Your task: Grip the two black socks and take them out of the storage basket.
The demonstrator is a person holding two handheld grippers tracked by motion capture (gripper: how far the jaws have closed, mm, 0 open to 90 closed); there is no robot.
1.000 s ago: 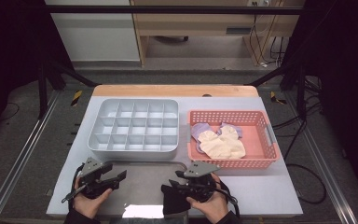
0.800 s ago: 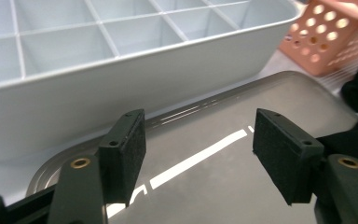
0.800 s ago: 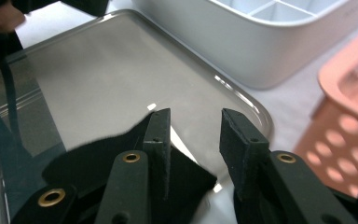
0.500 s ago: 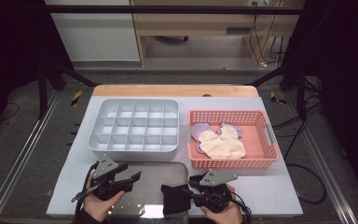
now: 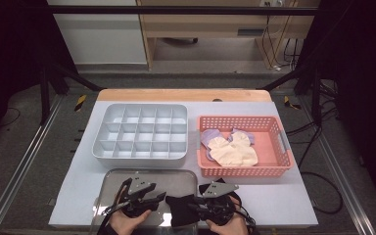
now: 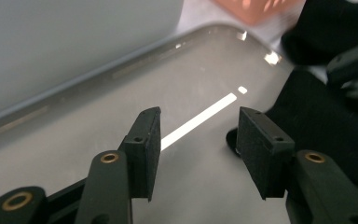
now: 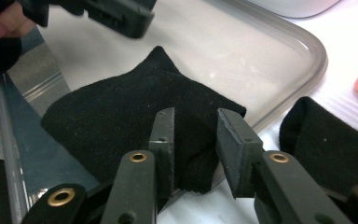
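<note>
No brand, label or legible writing can be made out on anything here. Both grippers are held low at the near edge of the table, each gripped from below by a hand, forearms entering from the bottom of the high view. The left gripper is angled toward the right over the metal tray; in its own view the jaws are seen spread wide apart with nothing between them, the bare tray surface and a bright reflected strip below. The right gripper is pointed leftward, toward the left one. In its own view the jaws are parted, a folded edge of the black sock lying in the gap between them; a firm clamp is not shown. The black sock is draped across the tray's right rim, partly on the tray, partly on the table. A second black piece is seen just right of the tray. Behind, a grey divided organizer and a pink basket are set side by side.
</note>
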